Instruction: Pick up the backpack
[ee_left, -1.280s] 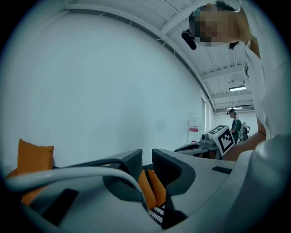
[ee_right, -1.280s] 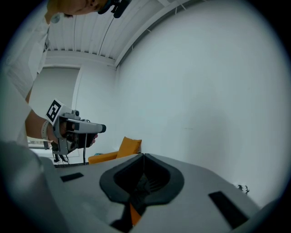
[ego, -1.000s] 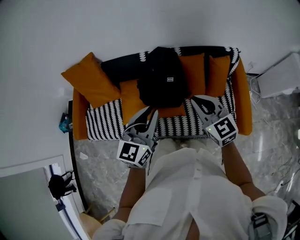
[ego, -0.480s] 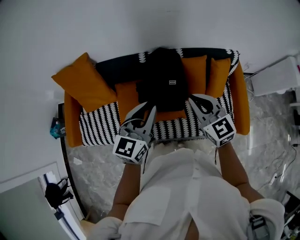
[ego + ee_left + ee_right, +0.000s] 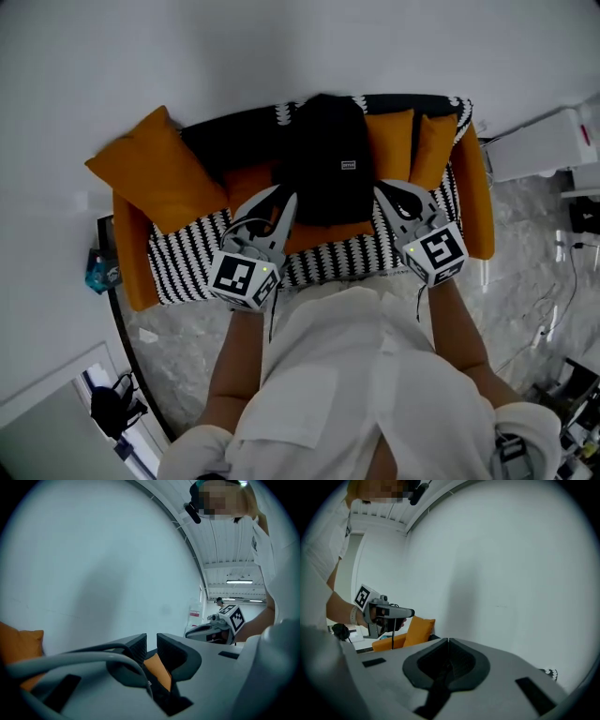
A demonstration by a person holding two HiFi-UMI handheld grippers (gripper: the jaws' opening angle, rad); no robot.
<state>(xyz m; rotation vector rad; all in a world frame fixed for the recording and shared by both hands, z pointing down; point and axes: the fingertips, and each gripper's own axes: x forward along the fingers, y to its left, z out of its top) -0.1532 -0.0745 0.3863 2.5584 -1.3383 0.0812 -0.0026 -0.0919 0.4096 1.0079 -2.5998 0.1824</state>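
Note:
A black backpack (image 5: 326, 159) leans upright against the backrest in the middle of a sofa (image 5: 187, 255) with a black-and-white patterned seat. My left gripper (image 5: 283, 199) reaches to the backpack's lower left corner; its jaws stand a narrow gap apart with nothing between them (image 5: 151, 641), and orange cushion shows through the gap. My right gripper (image 5: 380, 192) is at the backpack's lower right corner, its jaws shut and empty (image 5: 448, 641). Neither gripper visibly touches the backpack. Each gripper view shows the other gripper: the right one (image 5: 213, 630), the left one (image 5: 386, 613).
Orange cushions lie on the sofa: a big one at the left end (image 5: 150, 173), two right of the backpack (image 5: 387, 141) (image 5: 433, 145). A white wall rises behind. A white box (image 5: 544, 145) stands right of the sofa on marble floor (image 5: 534, 272).
Both grippers have moved forward over the sofa seat, closing in on the backpack's lower corners. Their jaws look unchanged.

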